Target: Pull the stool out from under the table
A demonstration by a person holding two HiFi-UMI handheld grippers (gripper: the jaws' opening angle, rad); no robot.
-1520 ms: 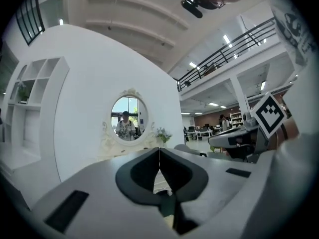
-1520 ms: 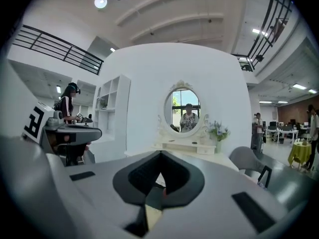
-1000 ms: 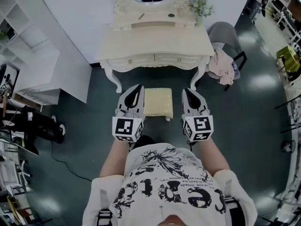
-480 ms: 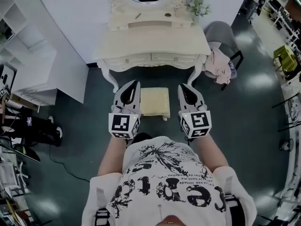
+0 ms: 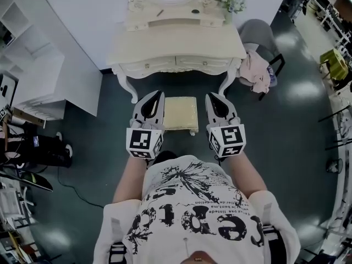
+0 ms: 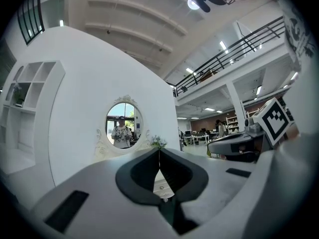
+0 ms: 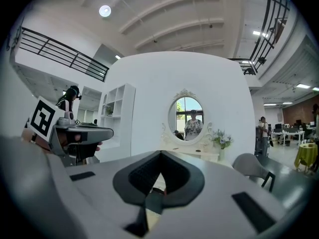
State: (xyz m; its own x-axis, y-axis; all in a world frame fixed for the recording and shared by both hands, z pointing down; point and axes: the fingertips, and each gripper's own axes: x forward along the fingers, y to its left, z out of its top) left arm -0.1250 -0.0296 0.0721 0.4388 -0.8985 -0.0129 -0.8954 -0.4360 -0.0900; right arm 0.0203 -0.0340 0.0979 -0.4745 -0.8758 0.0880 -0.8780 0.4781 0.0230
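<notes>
- Left gripper (image 5: 156,95) has its jaws closed tip to tip, with nothing caught between them; its own view shows the dark pads meeting in a thin line.
- Right gripper (image 5: 212,96) is likewise closed on nothing, its tips pressed together.
- Both grippers point away from the person towards the counter (image 5: 176,45), side by side, with their marker cubes nearest the body.
- Between the two grippers in the head view lies the stool (image 5: 181,113), a small cream, cushioned, rectangular seat standing on the dark floor (image 5: 286,136).
- The stool's whole top shows on the near side of the counter's front edge, roughly centred between the counter's curved front legs.
- Whether either gripper touches the stool cannot be told from above.
- The counter is a cream dressing piece with drawers along its front and a raised back ledge.
- An oval mirror (image 7: 186,114) rises behind it, and flowers (image 5: 231,1) stand at its right end.
- To the counter's right is a grey chair (image 5: 256,33) with a pale cloth (image 5: 254,73) draped over it.
- A white shelf unit (image 5: 33,73) stands to the left.
</notes>
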